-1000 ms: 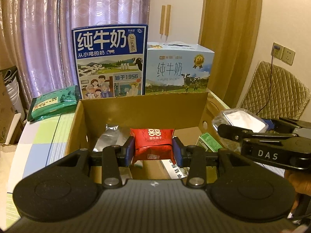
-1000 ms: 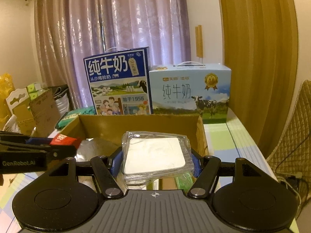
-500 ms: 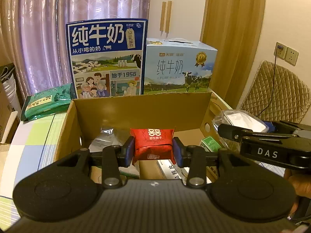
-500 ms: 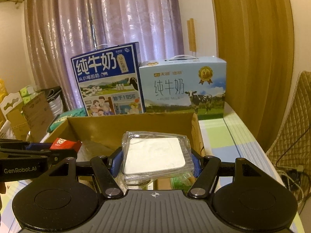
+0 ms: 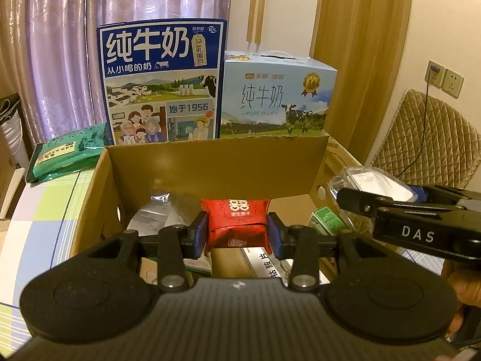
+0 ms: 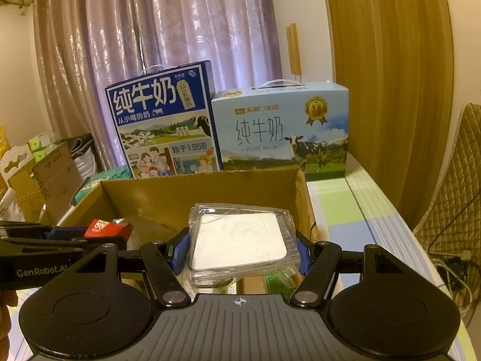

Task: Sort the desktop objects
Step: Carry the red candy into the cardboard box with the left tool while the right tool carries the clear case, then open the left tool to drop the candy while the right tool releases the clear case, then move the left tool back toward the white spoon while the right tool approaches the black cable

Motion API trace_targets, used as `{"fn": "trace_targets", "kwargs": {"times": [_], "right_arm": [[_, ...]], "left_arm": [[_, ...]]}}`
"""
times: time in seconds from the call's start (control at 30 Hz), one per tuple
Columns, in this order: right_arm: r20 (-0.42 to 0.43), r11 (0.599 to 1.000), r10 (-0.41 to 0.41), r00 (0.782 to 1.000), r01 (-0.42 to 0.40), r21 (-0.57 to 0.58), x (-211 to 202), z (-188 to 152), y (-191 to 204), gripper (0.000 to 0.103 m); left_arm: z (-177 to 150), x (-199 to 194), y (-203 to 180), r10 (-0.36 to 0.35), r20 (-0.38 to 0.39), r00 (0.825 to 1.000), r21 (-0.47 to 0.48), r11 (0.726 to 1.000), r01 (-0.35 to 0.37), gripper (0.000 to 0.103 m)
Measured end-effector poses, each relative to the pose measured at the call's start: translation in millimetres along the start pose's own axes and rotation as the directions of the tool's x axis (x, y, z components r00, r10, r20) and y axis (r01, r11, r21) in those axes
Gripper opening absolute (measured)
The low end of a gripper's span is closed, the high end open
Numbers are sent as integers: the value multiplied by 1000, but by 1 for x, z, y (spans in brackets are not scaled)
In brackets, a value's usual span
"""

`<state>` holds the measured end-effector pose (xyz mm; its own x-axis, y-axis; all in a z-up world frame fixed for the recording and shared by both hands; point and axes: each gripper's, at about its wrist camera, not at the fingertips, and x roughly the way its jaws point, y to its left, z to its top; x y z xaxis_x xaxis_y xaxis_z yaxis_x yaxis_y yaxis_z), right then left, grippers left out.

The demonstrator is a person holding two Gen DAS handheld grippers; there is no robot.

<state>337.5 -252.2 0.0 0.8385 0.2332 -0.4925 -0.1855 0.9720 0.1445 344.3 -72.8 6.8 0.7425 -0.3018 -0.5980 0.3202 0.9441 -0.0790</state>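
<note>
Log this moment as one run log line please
left gripper: shut on red packet | right gripper: shut on clear plastic case | both over open cardboard box | not released

Cardboard box [image 5: 216, 165]: matt brown corrugated board, raw torn edge on the back wall; red packet [image 5: 234, 222] in the left claw [image 5: 236, 234] is crinkled glossy film, while the clear plastic case [image 6: 240, 240] in the right claw [image 6: 240, 249] is shiny see-through plastic with a matt white insert. Both claws are matt black plastic with a ribbed grey housing, bright metal pivot screws, blue rubbery pads [image 5: 200, 234]. Milk cartons [image 5: 162, 81] are smooth printed card, the curtain [image 6: 168, 30] sheer cloth with sheen, the chair cushion [image 5: 427, 138] quilted fabric.
</note>
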Motion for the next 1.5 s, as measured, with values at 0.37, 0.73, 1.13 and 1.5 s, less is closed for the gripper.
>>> {"fn": "trace_targets", "kwargs": {"times": [0.37,0.73,1.13,1.5], "right_arm": [[-3,1000,-1,1000,1,8,1,-1,-1,64],[23,999,32,999,-32,21,7,3,3,77],[67,998,-8,998,4,68,1,5,-8,84],[74,998,-22,997,18,57,-3,3,-6,84]], "left_arm": [[-1,3,5,4,12,1000,-7,1000,-4,53],[-3,-3,17,35,16,999,-23,999,-34,53],[-6,-6,20,42,18,999,-12,999,-42,61],[-10,-7,17,41,11,999,-4,999,-41,66]]}}
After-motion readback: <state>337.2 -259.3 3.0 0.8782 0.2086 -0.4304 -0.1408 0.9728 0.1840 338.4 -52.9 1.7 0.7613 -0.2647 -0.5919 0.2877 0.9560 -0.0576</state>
